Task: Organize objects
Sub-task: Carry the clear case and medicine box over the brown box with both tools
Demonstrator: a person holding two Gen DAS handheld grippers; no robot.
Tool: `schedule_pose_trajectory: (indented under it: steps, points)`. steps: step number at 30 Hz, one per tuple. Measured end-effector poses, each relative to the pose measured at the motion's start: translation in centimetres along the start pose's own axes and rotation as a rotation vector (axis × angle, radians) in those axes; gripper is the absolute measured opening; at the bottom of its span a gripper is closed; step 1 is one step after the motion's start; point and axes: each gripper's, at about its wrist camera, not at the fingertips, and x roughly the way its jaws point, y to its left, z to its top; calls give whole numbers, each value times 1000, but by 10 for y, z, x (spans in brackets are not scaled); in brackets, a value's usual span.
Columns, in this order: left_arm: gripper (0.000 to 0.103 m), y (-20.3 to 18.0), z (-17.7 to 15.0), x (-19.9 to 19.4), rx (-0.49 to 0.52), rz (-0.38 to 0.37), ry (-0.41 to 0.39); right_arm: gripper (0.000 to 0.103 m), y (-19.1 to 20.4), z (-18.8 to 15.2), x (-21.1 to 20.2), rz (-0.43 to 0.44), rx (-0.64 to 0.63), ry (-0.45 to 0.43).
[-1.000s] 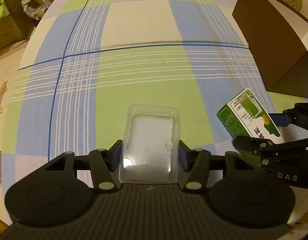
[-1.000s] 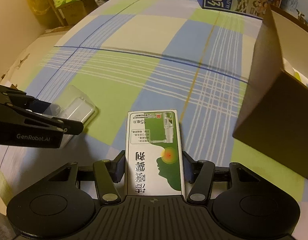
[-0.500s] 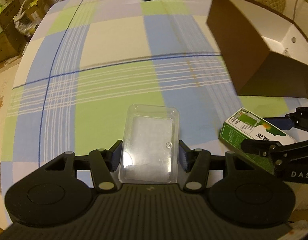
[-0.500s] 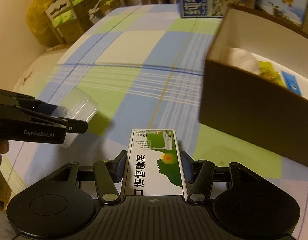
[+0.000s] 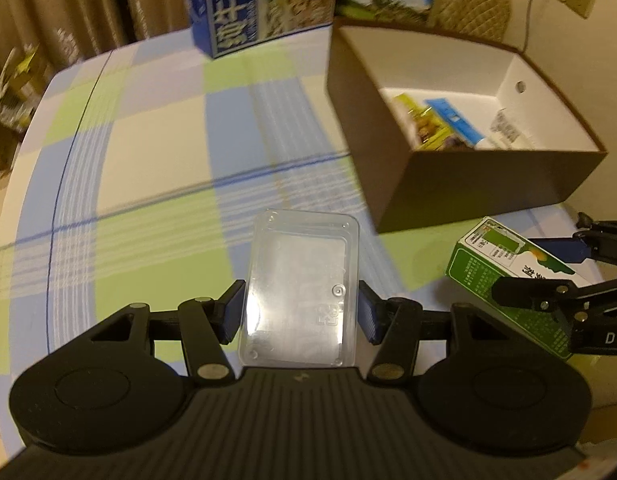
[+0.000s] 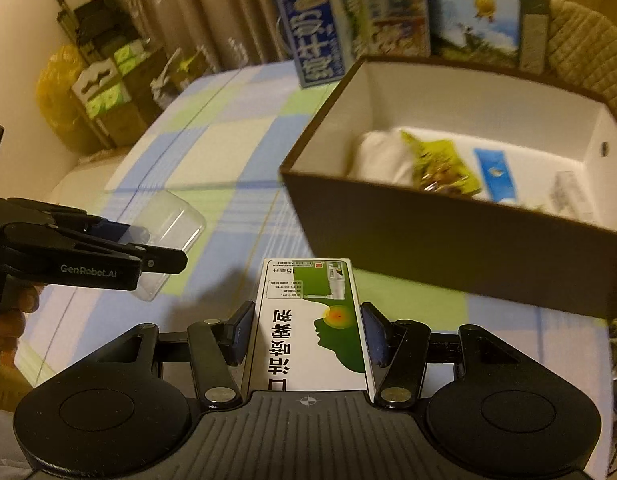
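Left gripper [image 5: 300,310]: clamps the clear case [image 5: 302,288].
Right gripper [image 6: 308,330]: clamps the green carton [image 6: 310,324].
Advice: clear the brown box [image 6: 448,236]'s near wall before releasing.

Clear case [image 5: 298,294], green carton [image 6: 313,322] (both aloft)

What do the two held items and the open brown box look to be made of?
Clear case in the left hand-held gripper: likely rigid glossy plastic, since the tablecloth shows through. Green-and-white carton in the right hand-held gripper: printed paperboard, apparently, with sharp folded edges. Brown box: probably matte cardboard, with thin walls and a white lining.
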Motion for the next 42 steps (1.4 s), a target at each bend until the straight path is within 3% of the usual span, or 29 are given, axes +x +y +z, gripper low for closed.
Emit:
schedule_pose_trajectory:
  steps: [11, 19, 29, 42]
  points:
    - [52, -49, 36, -4, 84, -40, -74, 53, -42, 28, -49, -40, 43, -123]
    - [52, -86, 77, 10, 125, -56, -111, 53, -92, 56, -62, -97, 75, -176]
    - [52, -126, 132, 46, 148, -63, -103, 53, -149, 86, -48, -125, 124, -186]
    - [52, -158, 174, 109, 163, -17, -29, 53, -205, 115, -8, -135, 178, -139]
